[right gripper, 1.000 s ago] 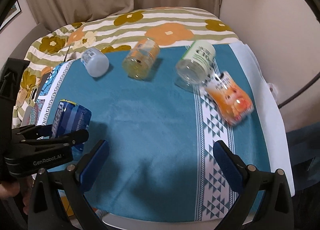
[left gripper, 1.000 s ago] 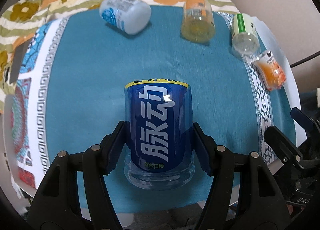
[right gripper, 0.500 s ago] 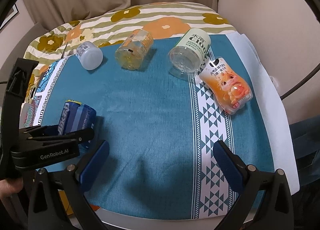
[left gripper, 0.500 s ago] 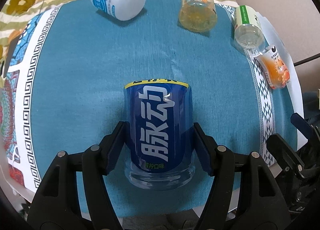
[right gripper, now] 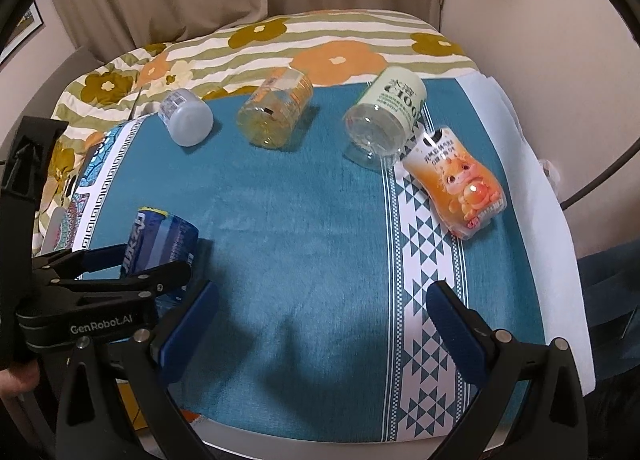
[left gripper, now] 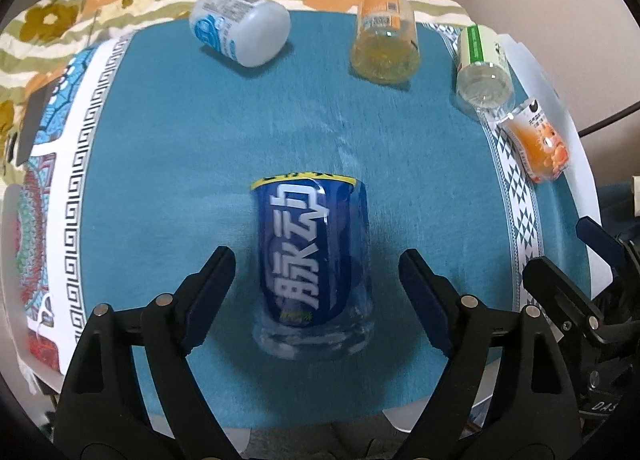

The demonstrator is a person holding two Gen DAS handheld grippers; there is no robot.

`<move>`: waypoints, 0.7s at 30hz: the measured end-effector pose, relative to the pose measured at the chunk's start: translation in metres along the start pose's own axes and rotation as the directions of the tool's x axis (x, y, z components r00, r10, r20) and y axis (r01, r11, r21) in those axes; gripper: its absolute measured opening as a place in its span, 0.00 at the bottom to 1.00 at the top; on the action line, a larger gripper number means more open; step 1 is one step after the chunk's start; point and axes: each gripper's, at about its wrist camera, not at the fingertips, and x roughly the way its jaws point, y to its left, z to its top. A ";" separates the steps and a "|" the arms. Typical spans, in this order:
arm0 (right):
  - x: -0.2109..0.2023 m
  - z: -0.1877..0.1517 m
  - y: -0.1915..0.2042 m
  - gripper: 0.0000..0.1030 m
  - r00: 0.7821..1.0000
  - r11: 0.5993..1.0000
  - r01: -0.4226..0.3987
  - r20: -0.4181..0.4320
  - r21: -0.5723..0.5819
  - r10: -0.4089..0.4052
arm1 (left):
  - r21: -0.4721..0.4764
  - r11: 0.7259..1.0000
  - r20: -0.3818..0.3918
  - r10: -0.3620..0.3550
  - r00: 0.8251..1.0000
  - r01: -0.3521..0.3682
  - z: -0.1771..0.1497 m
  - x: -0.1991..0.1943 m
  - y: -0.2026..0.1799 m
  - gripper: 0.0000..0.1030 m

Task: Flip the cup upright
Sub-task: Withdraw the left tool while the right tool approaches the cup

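Teal cloth (left gripper: 168,164) covers the surface in the left wrist view, where the blue-labelled cup (left gripper: 310,260) stands between the spread fingers of the left hand-held gripper (left gripper: 316,292), clear of both pads. From the right wrist view, the same cup (right gripper: 160,240) sits at the left cloth edge inside that left hand-held gripper (right gripper: 132,266), while the right hand-held gripper (right gripper: 320,324) hangs wide open, holding nothing, over bare cloth
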 end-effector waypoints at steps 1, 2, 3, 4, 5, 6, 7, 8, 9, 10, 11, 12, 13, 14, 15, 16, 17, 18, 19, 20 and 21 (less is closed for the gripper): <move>-0.002 0.001 0.001 1.00 1.000 1.000 -0.002 0.006 -0.006 0.002 | -0.007 1.000 0.009 0.003 1.000 -0.003 -0.001 -0.004 0.001 0.87; -0.004 0.002 0.003 1.00 1.000 1.000 -0.005 0.011 -0.012 0.006 | -0.013 1.000 0.016 0.005 1.000 -0.005 -0.002 -0.007 0.002 0.87; -0.005 0.003 0.004 1.00 1.000 1.000 -0.009 0.016 -0.020 0.010 | -0.020 1.000 0.025 0.011 1.000 -0.010 -0.003 -0.012 0.004 0.87; -0.007 0.004 0.006 1.00 1.000 0.999 -0.014 0.021 -0.029 0.014 | -0.028 0.999 0.033 0.017 0.999 -0.016 -0.005 -0.017 0.007 0.87; -0.009 0.005 0.009 1.00 1.000 0.999 -0.017 0.024 -0.039 0.018 | -0.036 0.999 0.042 0.022 0.999 -0.021 -0.007 -0.023 0.009 0.87; -0.011 0.008 0.011 1.00 0.999 0.999 -0.021 0.027 -0.049 0.022 | -0.044 0.999 0.052 0.028 0.998 -0.026 -0.008 -0.029 0.012 0.87; -0.013 0.010 0.014 1.00 0.999 0.998 -0.026 0.030 -0.060 0.028 | -0.053 0.998 0.065 0.036 0.997 -0.033 -0.009 -0.037 0.017 0.87; -0.015 0.012 0.017 1.00 0.999 0.997 -0.030 0.032 -0.071 0.033 | -0.061 0.997 0.076 0.043 0.996 -0.038 -0.010 -0.044 0.022 0.87; -0.018 0.014 0.021 1.00 0.999 0.996 -0.035 0.035 -0.081 0.038 | -0.068 0.997 0.089 0.051 0.995 -0.045 -0.011 -0.051 0.027 0.91; -0.020 0.017 0.025 1.00 0.998 0.995 -0.038 0.039 -0.093 0.042 | -0.074 0.996 0.103 0.063 0.993 -0.056 -0.012 -0.058 0.033 0.99; -0.022 0.019 0.029 1.00 0.998 0.994 -0.040 0.042 -0.104 0.045 | -0.078 0.995 0.115 0.076 0.990 -0.067 -0.013 -0.063 0.038 1.00; -0.024 0.021 0.034 1.00 0.998 0.993 -0.043 0.045 -0.114 0.048 | -0.082 0.993 0.132 0.090 0.987 -0.080 -0.015 -0.070 0.045 1.00; -0.025 0.024 0.039 1.00 0.998 0.991 -0.047 0.045 -0.123 0.053 | -0.084 0.992 0.143 0.100 0.985 -0.089 -0.016 -0.076 0.052 1.00; -0.026 0.027 0.043 1.00 0.997 0.990 -0.054 0.041 -0.127 0.059 | -0.086 0.992 0.149 0.109 0.983 -0.097 -0.017 -0.080 0.059 1.00; -0.026 0.030 0.047 1.00 0.997 0.990 -0.063 0.033 -0.128 0.068 | -0.086 0.991 0.151 0.115 0.982 -0.103 -0.018 -0.084 0.066 1.00; -0.025 0.033 0.052 1.00 0.997 0.989 -0.077 0.021 -0.123 0.080 | -0.086 0.991 0.153 0.116 0.981 -0.104 -0.018 -0.087 0.074 1.00; -0.024 0.036 0.056 1.00 0.996 0.989 -0.092 0.005 -0.117 0.093 | -0.083 0.991 0.154 0.115 0.981 -0.103 -0.019 -0.089 0.082 1.00; -0.022 0.038 0.060 1.00 0.994 0.988 -0.106 -0.013 -0.110 0.105 | -0.080 0.992 0.152 0.113 0.982 -0.102 -0.020 -0.090 0.090 1.00; -0.018 0.041 0.066 1.00 0.992 0.987 -0.121 -0.036 -0.102 0.118 | -0.075 0.992 0.150 0.113 0.982 -0.103 -0.020 -0.090 0.098 1.00; -0.015 0.043 0.070 1.00 0.991 0.987 -0.131 -0.053 -0.094 0.126 | -0.072 0.992 0.148 0.112 0.983 -0.102 -0.020 -0.090 0.104 1.00; -0.011 0.045 0.075 1.00 0.988 0.987 -0.138 -0.074 -0.084 0.132 | -0.069 0.993 0.146 0.110 0.983 -0.101 -0.021 -0.090 0.111 1.00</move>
